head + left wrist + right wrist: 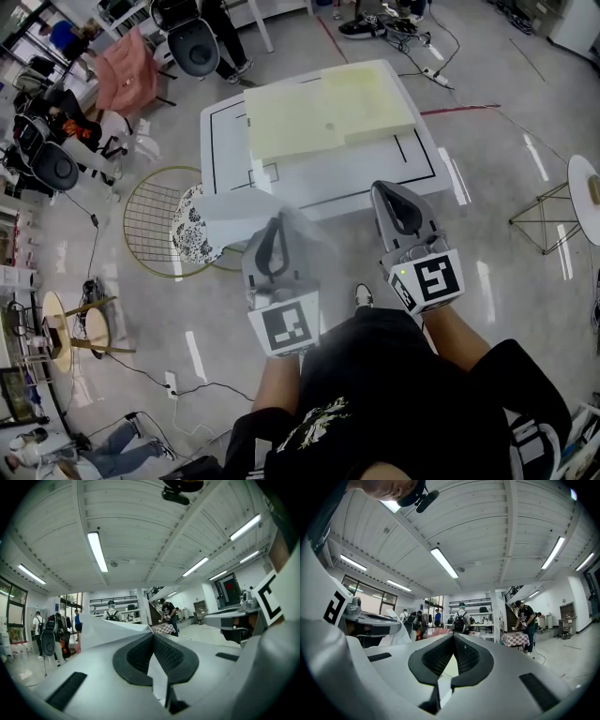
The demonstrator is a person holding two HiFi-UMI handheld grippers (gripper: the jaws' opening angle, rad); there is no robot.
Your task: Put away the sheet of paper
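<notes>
White sheet of paper (230, 214) sits pinched in my grey left gripper (277, 228), jaws clamped on it, by the round gold wire frame (150, 220). My grey right gripper (387, 194) is closed, empty.

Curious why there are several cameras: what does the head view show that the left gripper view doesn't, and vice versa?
Only the head view: the white table, pale yellow pads on it, the gold wire basket. Only the left gripper view: ceiling lights and a person with a backpack. Both: the left gripper shut on the sheet of paper, and the right gripper beside it.
</notes>
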